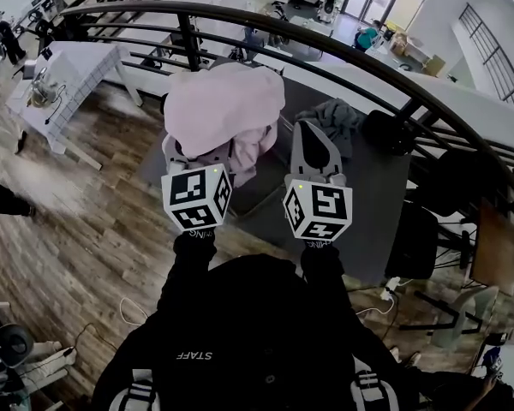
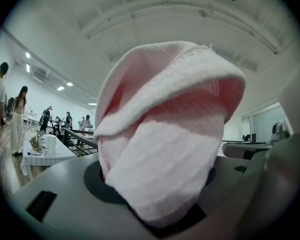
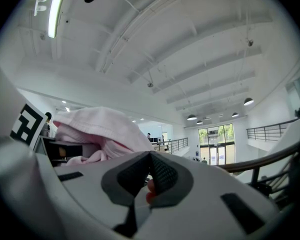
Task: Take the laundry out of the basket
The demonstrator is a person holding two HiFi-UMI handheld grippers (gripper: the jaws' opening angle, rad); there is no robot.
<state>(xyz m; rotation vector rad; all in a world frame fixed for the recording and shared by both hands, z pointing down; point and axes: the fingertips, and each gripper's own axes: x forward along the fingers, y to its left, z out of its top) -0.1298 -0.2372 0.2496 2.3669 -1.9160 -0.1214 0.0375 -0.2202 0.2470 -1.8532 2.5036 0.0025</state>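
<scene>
The left tongs (image 1: 197,163) are clamping a pink cloth (image 1: 225,101), and in the left gripper view I am seeing the cloth (image 2: 165,134) bulging up out of the jaws and filling most of the frame, so the grip is on a thick bunch of fabric. The right tongs (image 1: 313,139) are carrying nothing; in the right gripper view their jaws (image 3: 150,160) are pressing tip to tip with no fabric between them. Both of my arms, in black sleeves (image 1: 193,268), are reaching straight forward side by side, with the tongs pointing away from my body and tilting up toward the ceiling. The pink cloth is draping over the tip of the left tongs and hanging just beside the right tongs on their left (image 3: 97,121). Past the right tongs, a grey garment (image 1: 330,120) is lying crumpled on the dark table (image 1: 373,212), near a curved black railing (image 1: 325,51).
</scene>
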